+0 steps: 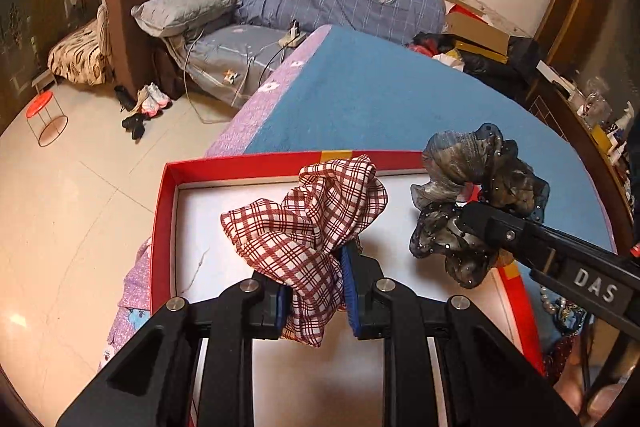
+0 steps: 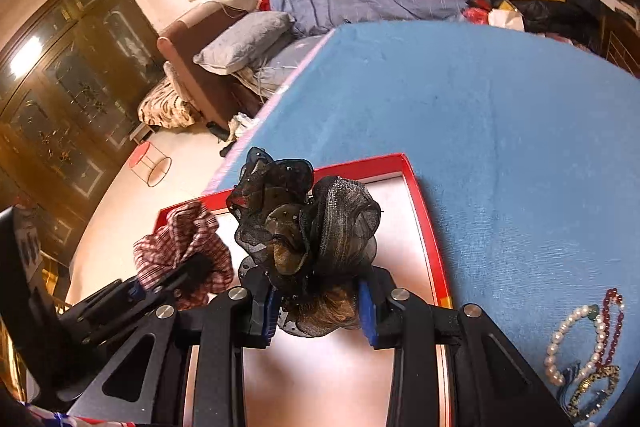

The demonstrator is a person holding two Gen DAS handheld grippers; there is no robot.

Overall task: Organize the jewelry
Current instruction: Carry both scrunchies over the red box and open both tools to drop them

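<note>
"DAS" in white on the right tool (image 1: 460, 223), wall plaques seemingly illegible

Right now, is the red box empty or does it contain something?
Apparently empty: the red box shows only bare white floor; the plaid scrunchie and dark scrunchie hang in grippers above it.

- The red-and-white plaid cloth scrunchie (image 1: 316, 227) is a soft, matt woven fabric, gathered into folds.
- The dark sheer organza scrunchie (image 2: 304, 227) is thin, see-through mesh with a faint gold shimmer and tiny glittering dots.
- The shallow red cardboard box (image 1: 162, 227) has smooth red walls and a plain white, matt paper-like floor.
- The blue cloth covering the table (image 2: 520, 147) looks napped and slightly rough, like towelling.
- Each hand-held gripper, left (image 1: 316, 301) and right (image 2: 320, 311), is matt black plastic with shiny round metal pins and blue ribbed pads.
- The white pearl bead bracelet (image 2: 560, 343) is glossy; the dark red bead string (image 2: 618, 315) beside it gleams too.
- The pale tiled floor (image 1: 60, 227) is smooth and reflective.
</note>
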